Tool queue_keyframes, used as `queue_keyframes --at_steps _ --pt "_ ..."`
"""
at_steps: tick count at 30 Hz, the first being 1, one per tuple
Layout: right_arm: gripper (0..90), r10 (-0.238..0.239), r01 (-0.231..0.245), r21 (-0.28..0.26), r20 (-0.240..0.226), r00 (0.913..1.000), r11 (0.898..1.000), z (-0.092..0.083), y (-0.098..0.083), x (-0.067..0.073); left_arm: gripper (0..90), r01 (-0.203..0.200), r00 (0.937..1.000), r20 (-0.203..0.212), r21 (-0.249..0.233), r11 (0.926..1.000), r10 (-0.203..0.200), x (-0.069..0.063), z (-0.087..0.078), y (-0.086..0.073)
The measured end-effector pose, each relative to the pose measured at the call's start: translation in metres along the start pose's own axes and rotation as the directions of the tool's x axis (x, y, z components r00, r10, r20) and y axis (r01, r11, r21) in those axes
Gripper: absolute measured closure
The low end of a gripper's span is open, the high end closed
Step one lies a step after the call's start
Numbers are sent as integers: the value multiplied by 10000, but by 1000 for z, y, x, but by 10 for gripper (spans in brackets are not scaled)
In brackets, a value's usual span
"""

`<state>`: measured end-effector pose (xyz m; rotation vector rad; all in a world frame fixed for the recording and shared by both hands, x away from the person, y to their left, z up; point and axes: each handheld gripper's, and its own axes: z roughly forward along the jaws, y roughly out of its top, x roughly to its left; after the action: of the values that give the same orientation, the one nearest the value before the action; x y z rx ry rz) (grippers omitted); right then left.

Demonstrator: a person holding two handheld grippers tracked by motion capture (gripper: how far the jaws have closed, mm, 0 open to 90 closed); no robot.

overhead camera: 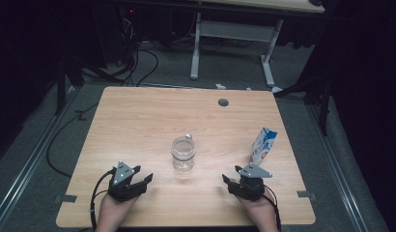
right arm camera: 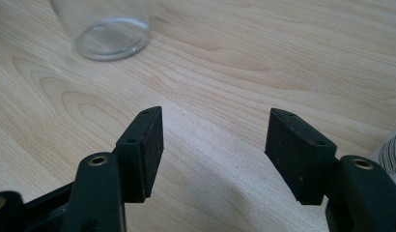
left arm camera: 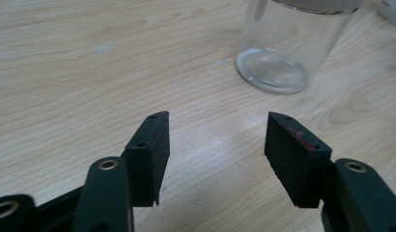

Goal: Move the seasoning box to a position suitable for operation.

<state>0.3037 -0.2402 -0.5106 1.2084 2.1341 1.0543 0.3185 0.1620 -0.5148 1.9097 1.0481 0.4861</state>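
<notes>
I hold both grippers low at the table's near edge, jaws wide and empty: the upright glass jar (overhead camera: 182, 153) stands ahead between them, right of my left gripper (overhead camera: 138, 180), the carton (overhead camera: 262, 145) probably nearer my right gripper (overhead camera: 233, 182).

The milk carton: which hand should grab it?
Probably the right. The right gripper sits open just below the milk carton, while the left gripper, also open, is across the table, beyond the glass jar.
</notes>
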Motion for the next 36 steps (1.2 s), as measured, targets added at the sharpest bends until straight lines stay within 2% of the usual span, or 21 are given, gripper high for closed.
queue_keyframes --at_steps 2,5,10,13,16,19,21,24,28,30,31,36 --pt "388 174 -173 121 -108 9998 9998 0 0 -1 465 166 9997 162 -12 9999 -166 0 1 1" --pt "412 445 -443 92 -247 9987 9990 0 0 0 481 53 9997 218 -19 10000 -53 -4 5 7" --pt "418 604 -598 197 -310 9977 9980 1 1 -1 499 154 9991 401 -68 9999 -151 -10 11 14" --pt "438 725 -715 256 -382 9966 9971 1 1 0 512 236 9995 194 -284 9993 -231 -12 13 20" --pt "462 626 -619 204 -330 9975 9979 1 1 -1 523 390 9989 269 -256 9989 -383 -9 15 25" --pt "491 568 -563 211 -274 9980 9982 1 0 -1 535 127 9998 144 -230 9997 -124 -11 19 31" --pt "500 523 -515 232 -327 9981 9984 1 0 -1 542 187 9997 186 -249 9995 -182 -12 22 33" --pt "502 551 -541 249 -391 9977 9982 1 0 -2 567 150 9999 22 -355 9993 -149 -12 27 38" --pt "500 598 -587 253 -440 9972 9980 2 -1 -4 607 213 9997 -121 -207 9996 -215 -9 34 45" --pt "495 599 -592 210 -322 9977 9980 2 -1 -4 665 99 9995 -301 -217 9997 -105 -7 37 49" --pt "495 599 -592 210 -322 9977 9980 2 -1 -4 665 63 9996 -272 -246 9997 -70 -7 39 51" --pt "480 693 -691 69 -305 9971 9976 1 -1 -6 774 7 9997 -239 -403 9992 -16 -9 52 66"
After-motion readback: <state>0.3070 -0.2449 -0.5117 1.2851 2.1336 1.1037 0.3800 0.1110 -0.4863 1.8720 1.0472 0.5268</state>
